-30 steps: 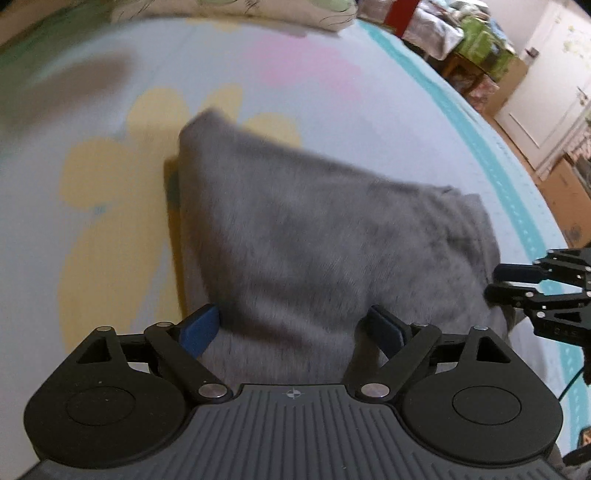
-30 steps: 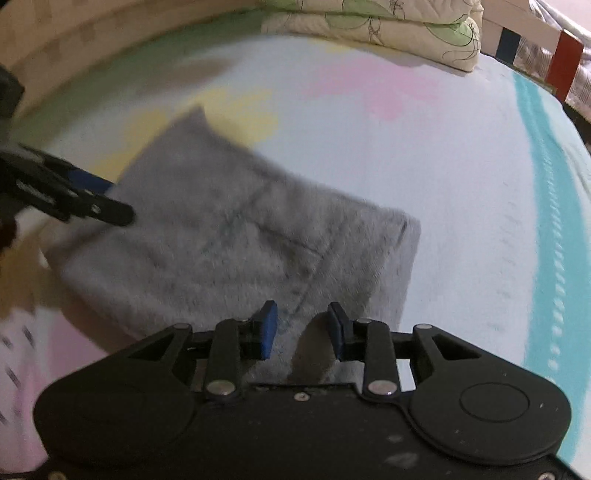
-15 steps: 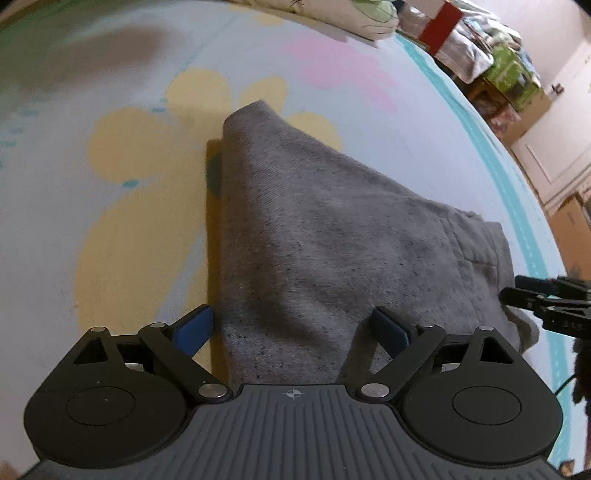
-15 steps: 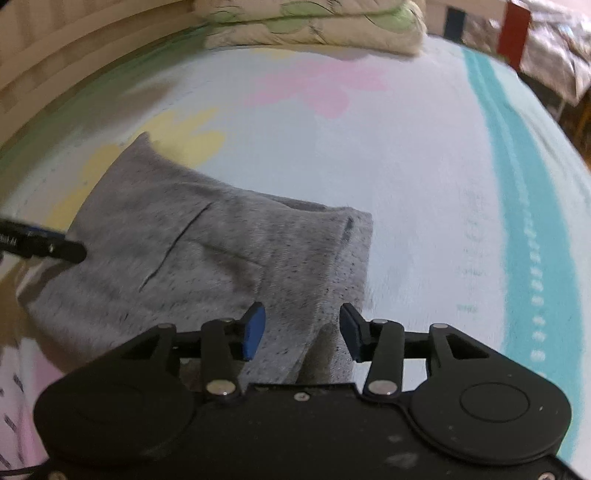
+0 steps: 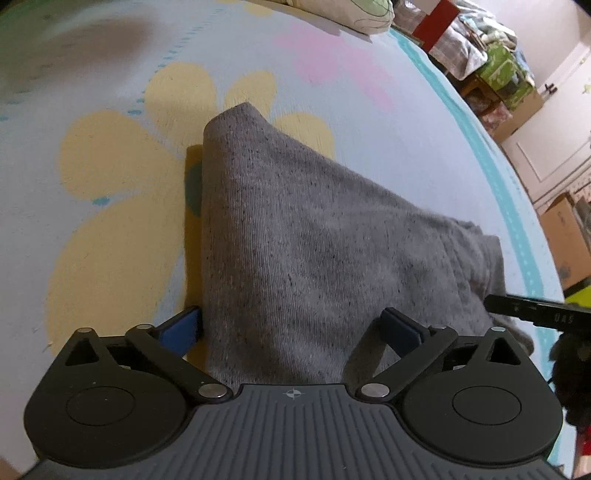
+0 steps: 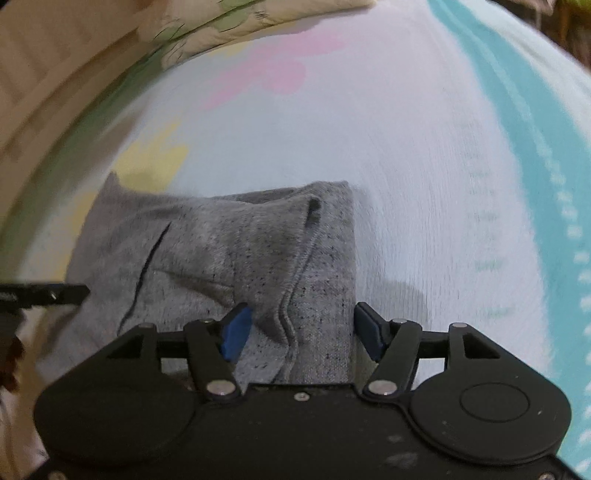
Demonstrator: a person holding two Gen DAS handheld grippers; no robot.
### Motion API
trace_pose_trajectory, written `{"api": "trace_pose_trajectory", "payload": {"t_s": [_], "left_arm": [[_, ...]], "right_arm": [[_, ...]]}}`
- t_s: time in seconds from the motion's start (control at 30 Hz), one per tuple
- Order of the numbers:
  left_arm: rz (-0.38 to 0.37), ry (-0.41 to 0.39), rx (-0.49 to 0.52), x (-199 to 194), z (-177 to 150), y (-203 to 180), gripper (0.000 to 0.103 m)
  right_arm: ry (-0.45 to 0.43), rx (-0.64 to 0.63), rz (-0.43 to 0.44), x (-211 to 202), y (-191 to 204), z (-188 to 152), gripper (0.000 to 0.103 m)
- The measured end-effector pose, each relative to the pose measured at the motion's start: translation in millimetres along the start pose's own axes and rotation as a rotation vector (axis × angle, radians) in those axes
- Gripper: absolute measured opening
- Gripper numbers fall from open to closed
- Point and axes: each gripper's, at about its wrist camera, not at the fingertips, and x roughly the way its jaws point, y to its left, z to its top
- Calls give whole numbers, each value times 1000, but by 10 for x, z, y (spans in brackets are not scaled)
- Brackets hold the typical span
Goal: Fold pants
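Grey pants [image 5: 314,251] lie folded on the flowered sheet [image 5: 110,221]. Left gripper [image 5: 291,328] jaws are opening, wide astride the near fold, not pressing. Right gripper [image 6: 301,328] jaws are also opening, straddling the near right corner without gripping.

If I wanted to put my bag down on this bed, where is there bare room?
Beyond the folded grey pants, the bedsheet lies bare up to the pillows, and rightward to the teal stripe. It is crowded near the pants' close edge, where the left gripper and right gripper are opening.
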Motion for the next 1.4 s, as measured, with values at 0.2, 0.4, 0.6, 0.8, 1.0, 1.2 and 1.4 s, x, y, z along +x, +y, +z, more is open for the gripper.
{"api": "trace_pose_trajectory", "payload": {"t_s": [0.2, 0.4, 0.6, 0.8, 1.0, 1.2, 1.4], "left_arm": [[-18, -25, -4, 6, -19, -1, 102], [-91, -36, -89, 59, 49, 24, 102], [-85, -60, -143, 56, 33, 37, 42], [-24, -152, -111, -150, -84, -97, 13], [-5, -245, -37, -466, 34, -239, 12], [10, -307, -29, -640, 665, -65, 13], [80, -333, -46, -436, 1326, 243, 13]], "right_arm": [[-12, 58, 94, 58, -158, 28, 71], [-20, 63, 145, 105, -129, 49, 72], [-12, -1, 138, 72, -15, 48, 55], [-58, -127, 97, -147, 317, 47, 26], [-136, -126, 135, -481, 510, 245, 24], [-192, -185, 194, -500, 760, 876, 24], [-187, -301, 203, 21, 1091, 1704, 24]]}}
